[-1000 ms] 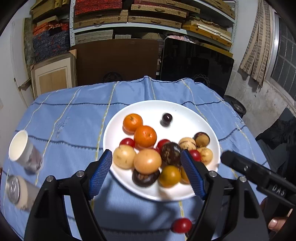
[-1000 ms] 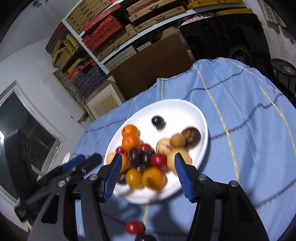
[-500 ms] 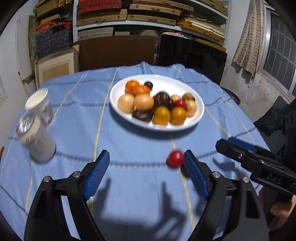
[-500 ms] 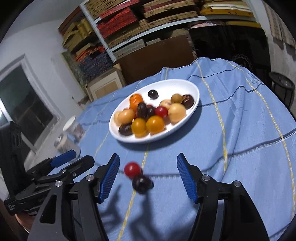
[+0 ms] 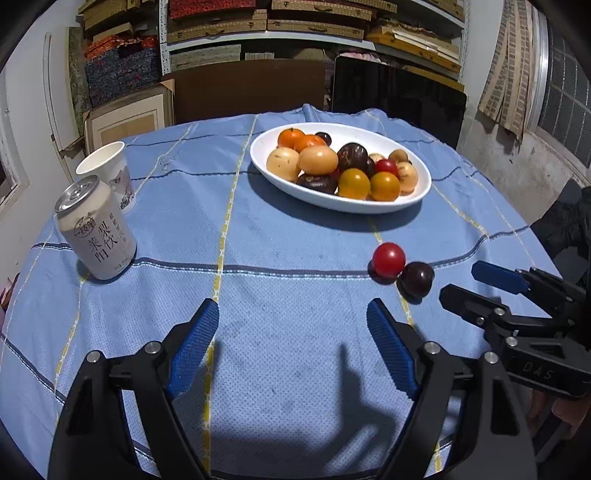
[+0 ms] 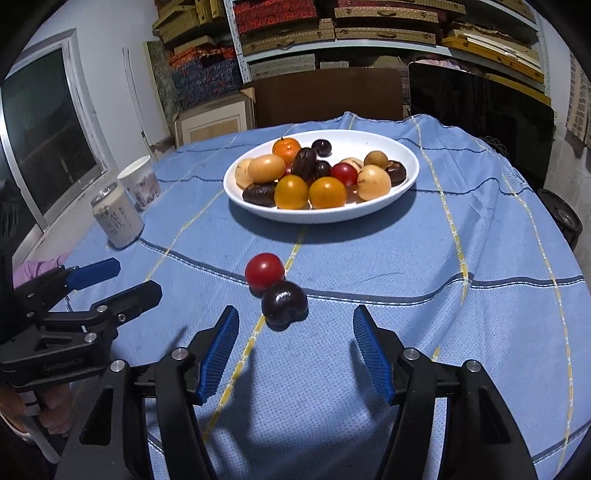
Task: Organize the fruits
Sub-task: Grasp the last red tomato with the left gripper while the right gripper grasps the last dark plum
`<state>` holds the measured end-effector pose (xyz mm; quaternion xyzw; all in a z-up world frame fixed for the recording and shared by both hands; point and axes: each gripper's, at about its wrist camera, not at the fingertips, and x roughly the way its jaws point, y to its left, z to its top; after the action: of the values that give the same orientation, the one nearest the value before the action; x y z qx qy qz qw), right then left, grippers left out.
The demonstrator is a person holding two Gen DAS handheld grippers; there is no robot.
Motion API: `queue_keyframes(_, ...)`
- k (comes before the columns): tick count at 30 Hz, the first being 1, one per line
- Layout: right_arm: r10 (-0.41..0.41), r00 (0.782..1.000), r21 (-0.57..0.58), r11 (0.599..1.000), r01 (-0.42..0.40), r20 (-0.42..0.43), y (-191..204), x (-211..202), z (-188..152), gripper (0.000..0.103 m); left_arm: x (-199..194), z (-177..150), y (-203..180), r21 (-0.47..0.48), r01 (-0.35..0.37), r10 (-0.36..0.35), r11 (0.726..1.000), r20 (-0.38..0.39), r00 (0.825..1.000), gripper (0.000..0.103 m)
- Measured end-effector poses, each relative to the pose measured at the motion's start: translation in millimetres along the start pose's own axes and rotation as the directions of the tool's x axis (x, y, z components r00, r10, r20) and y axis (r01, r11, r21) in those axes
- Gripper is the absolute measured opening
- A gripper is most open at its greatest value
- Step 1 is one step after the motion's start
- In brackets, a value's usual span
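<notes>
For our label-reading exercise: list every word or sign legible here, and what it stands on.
"DAS": on the right gripper body, left wrist view.
"梨饮", "浆", "间": on the can; its round logo is too small.
Left gripper label: blurred.
Paper cup print: no legible text.

Dark plum (image 6: 284,303) touching red tomato (image 6: 264,270)

This is looking like a storeroom or back room of a home or small shop rather than a kitchen: metal shelves (image 6: 369,48) are sagging with stacked flat woven boxes (image 5: 218,26) and patterned cloth-covered cases (image 6: 207,74) along the back wall. Cardboard panels (image 5: 251,88) and a framed board (image 5: 127,122) are leaning behind the surface, which is wearing a blue checked cloth (image 5: 280,236), and bare, stained walls are showing at the right (image 5: 517,162).
</notes>
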<state>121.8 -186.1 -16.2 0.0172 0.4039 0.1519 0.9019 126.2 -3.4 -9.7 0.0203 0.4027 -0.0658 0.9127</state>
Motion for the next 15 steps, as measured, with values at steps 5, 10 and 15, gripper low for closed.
queue_keyframes(5, -0.023, 0.999, -0.039, 0.999, 0.022, -0.034, 10.7, 12.9, 1.9, 0.065, 6.1, -0.8, 5.9, -0.011, 0.014, -0.014, 1.0, -0.021, 1.0, 0.08)
queue_keyframes(10, -0.047, 0.997, -0.09, 0.995, 0.041, -0.065, 22.4, 31.8, 13.1, 0.062, 14.4, 0.0, 10.1, -0.023, 0.017, -0.018, 1.0, -0.047, 0.999, 0.08)
queue_keyframes(15, -0.089, 0.992, -0.121, 0.99, 0.078, -0.085, 26.1, 43.5, 13.3, 0.035, 15.9, 0.2, 11.4, -0.024, 0.012, -0.013, 1.0, -0.046, 0.999, 0.08)
